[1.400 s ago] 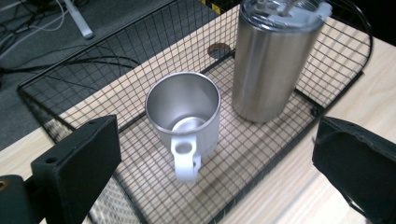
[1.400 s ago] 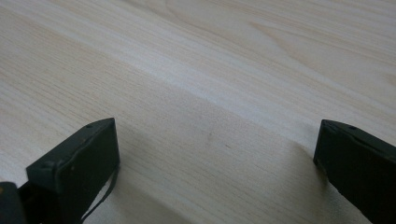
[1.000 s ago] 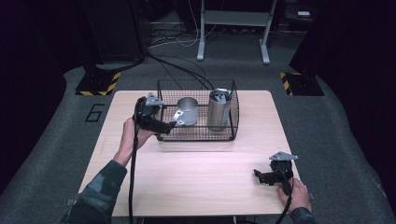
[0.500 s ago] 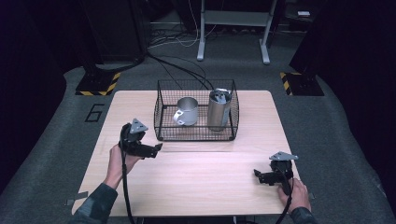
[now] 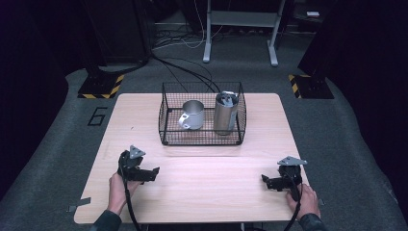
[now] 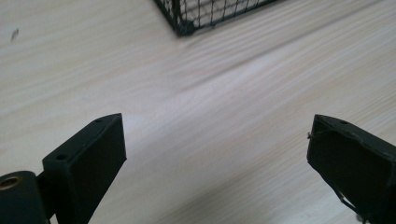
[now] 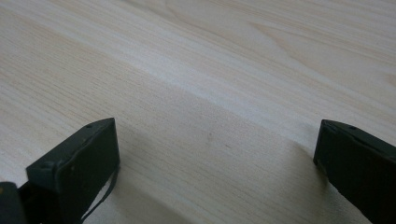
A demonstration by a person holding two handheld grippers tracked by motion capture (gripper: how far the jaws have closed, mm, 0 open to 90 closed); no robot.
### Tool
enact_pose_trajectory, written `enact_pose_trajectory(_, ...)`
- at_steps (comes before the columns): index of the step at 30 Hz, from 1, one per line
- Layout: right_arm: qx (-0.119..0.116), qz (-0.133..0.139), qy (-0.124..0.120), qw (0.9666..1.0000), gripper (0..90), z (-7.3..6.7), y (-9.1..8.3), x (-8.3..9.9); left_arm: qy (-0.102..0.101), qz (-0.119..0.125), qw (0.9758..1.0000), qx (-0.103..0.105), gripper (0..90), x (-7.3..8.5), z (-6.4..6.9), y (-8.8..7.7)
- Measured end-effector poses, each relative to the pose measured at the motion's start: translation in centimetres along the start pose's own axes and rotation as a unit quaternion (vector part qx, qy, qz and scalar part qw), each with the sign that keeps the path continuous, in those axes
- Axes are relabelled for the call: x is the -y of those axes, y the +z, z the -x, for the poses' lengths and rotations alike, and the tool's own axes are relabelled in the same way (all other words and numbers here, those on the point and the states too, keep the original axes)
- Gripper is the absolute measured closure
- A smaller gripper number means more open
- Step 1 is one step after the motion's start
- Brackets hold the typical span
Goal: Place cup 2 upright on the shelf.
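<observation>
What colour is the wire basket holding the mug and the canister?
Black; the wire basket shows best in the high view, on the pale wooden table.

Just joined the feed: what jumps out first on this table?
A black wire basket sits at the far middle of the wooden table, holding a metal mug on its side and an upright steel canister. Near the front edge, the left gripper and right gripper rest open, holding nothing.

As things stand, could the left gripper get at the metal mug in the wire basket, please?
Probably yes: the left gripper is open, the wire basket is open-topped, and bare table lies between them.
</observation>
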State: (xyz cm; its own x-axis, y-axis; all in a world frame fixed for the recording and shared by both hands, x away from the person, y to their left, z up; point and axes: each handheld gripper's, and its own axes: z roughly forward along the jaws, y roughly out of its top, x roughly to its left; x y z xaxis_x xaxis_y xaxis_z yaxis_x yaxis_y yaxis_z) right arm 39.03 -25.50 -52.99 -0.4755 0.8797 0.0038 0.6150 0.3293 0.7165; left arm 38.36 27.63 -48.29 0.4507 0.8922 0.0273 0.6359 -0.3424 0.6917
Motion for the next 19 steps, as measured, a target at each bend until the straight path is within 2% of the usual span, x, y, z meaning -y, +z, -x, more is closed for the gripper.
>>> enact_pose_trajectory(6,0.000,0.000,0.000,1.0000,0.0,0.0,0.0,0.0,-0.016,-0.014,0.9997,-0.013,2.8,2.5,-0.1,1.8)
enact_pose_trajectory(10,0.000,0.000,0.000,1.0000,0.0,0.0,0.0,0.0,-0.020,-0.018,0.9995,-0.017,0.3,3.3,-0.3,2.5)
enact_pose_trajectory(11,0.000,0.000,0.000,1.0000,0.0,0.0,0.0,0.0,-0.030,-0.009,0.9994,-0.015,0.1,3.6,-0.3,2.6)
enact_pose_trajectory(12,0.000,0.000,0.000,1.0000,0.0,0.0,0.0,0.0,-0.030,-0.009,0.9994,-0.015,0.2,3.6,-0.3,2.6)
enact_pose_trajectory(13,0.000,0.000,0.000,1.0000,0.0,0.0,0.0,0.0,-0.043,0.010,0.9987,-0.025,0.2,4.0,-0.4,2.7)
enact_pose_trajectory(15,0.000,0.000,0.000,1.0000,0.0,0.0,0.0,0.0,-0.046,0.021,0.9982,-0.032,0.1,4.2,-0.4,2.7)
enact_pose_trajectory(19,0.000,0.000,0.000,1.0000,0.0,0.0,0.0,0.0,-0.047,0.023,0.9981,-0.032,0.1,4.2,-0.4,2.8)
